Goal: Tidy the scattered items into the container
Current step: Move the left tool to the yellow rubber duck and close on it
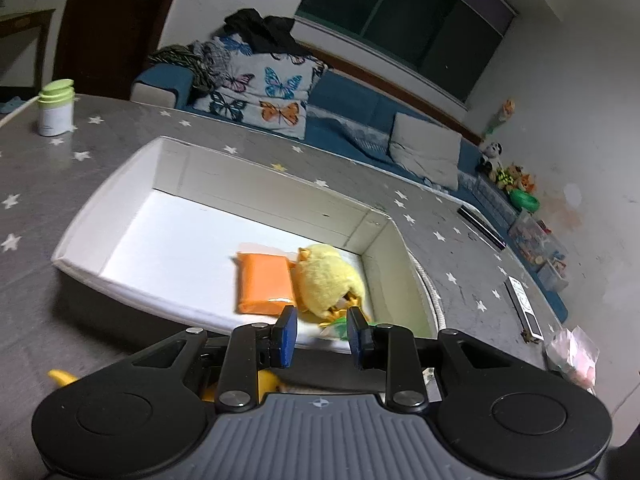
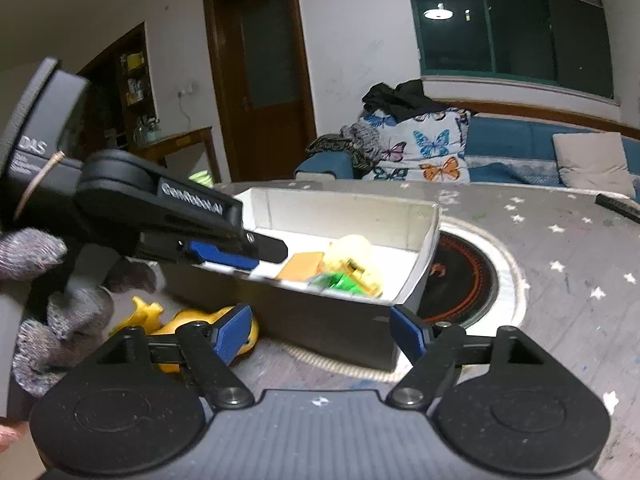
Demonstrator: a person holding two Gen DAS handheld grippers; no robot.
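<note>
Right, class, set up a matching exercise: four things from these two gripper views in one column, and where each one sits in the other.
Things:
1. orange packet
2. yellow toy animal
3. green-lidded jar
4. white box

Places:
A. on the starry tablecloth, holding items
B. on the table, far left
C. inside the box, beside the plush chick
D. on the table outside the box

Pairs: 1-C, 2-D, 3-B, 4-A

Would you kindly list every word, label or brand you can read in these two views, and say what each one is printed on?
"GenRobot.AI": white lettering on the arm of the left gripper, seen in the right wrist view; the last letters are blurred.
"DAS": partial white letters on the dark block at the left edge; smaller lines beneath are too blurred to read.
Remote control on the table: markings too small to read.
White bottle: no legible label.
</note>
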